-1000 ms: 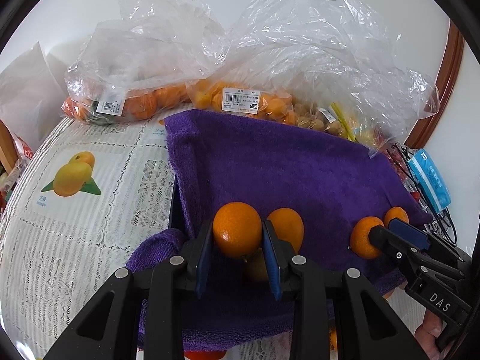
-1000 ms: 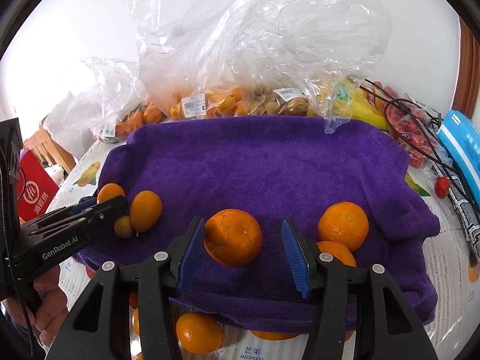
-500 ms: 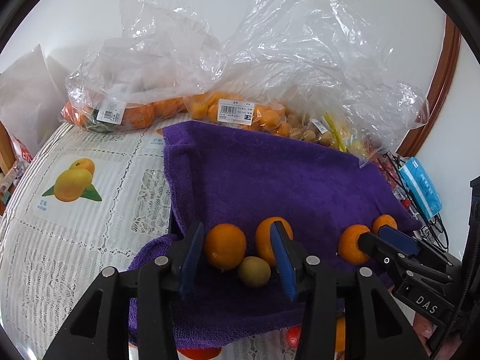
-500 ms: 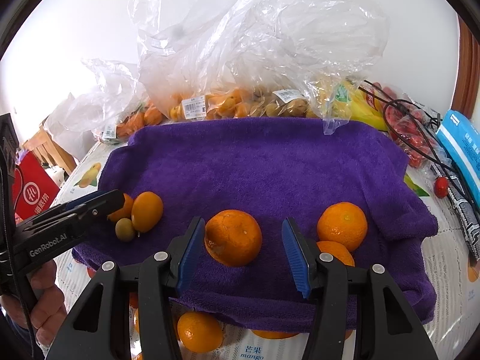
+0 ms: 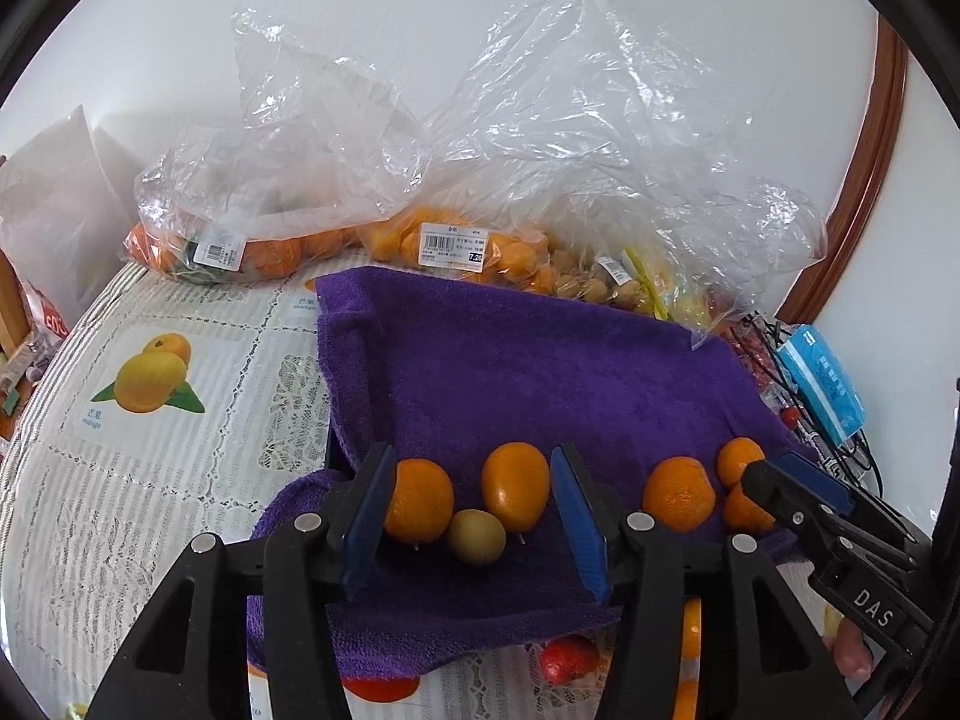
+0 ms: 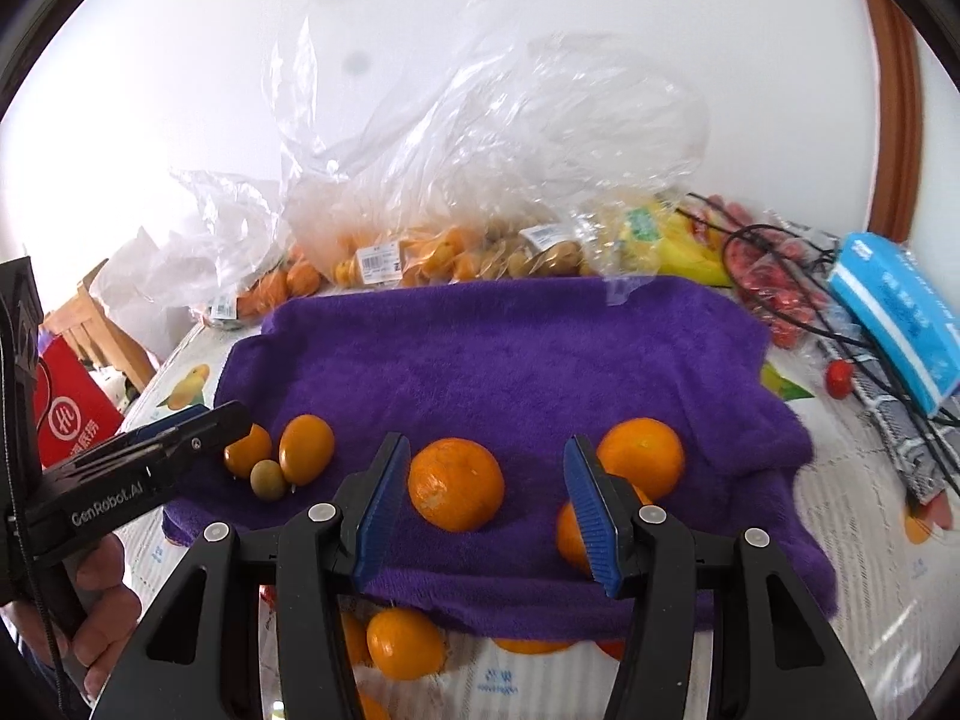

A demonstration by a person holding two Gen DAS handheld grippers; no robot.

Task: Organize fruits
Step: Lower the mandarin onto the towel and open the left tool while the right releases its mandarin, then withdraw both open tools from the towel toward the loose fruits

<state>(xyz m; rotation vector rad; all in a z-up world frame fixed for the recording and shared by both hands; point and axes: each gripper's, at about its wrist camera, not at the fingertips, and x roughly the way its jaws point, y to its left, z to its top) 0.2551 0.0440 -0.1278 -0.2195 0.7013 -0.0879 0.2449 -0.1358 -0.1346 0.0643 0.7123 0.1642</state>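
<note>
On the purple towel (image 5: 510,372), left gripper (image 5: 474,510) jaws opening around perhaps three fruits.

Both views are bright with soft, even daylight. The white wall (image 6: 180,90) is nearly blown out in the right wrist view. The clear plastic bags (image 5: 570,138) show pale glare. Fruit casts only faint shadows on the purple towel (image 5: 510,372). Fisheye distortion bends the edges, with black corners. The right wrist view is slightly blurred.
</note>
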